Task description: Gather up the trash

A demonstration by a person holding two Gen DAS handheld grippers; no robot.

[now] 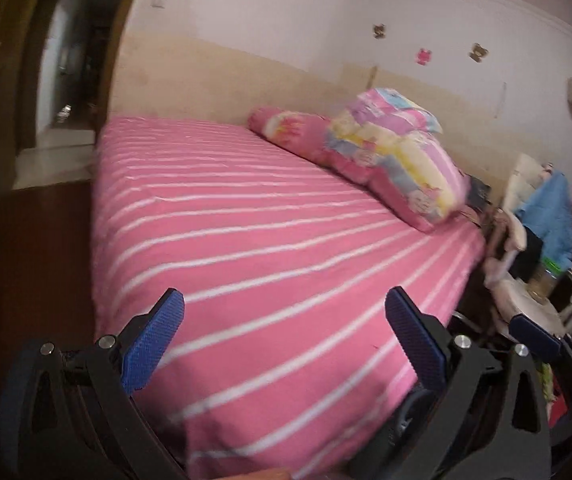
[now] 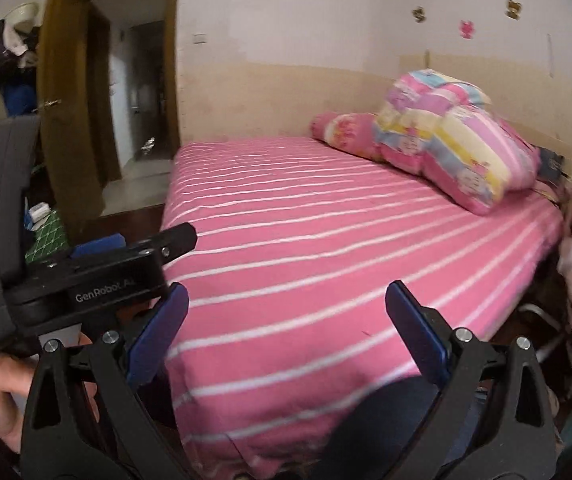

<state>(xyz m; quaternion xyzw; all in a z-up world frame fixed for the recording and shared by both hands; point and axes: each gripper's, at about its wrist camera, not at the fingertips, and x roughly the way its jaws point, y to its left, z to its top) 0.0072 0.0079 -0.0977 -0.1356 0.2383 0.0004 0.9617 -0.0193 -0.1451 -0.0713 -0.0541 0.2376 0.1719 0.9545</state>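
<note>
Pink bed filled both frames; we saw no trash; left gripper and right gripper gaped wide, empty.

Bed: pink cloth sheet, white stripes, matt, slightly wrinkled. Pillows: soft printed cloth. Left gripper: matt black plastic frame, blue pads with rough knurled texture, shiny metal pins. Door: brown wood, dull sheen. Wall: matt paint.
</note>
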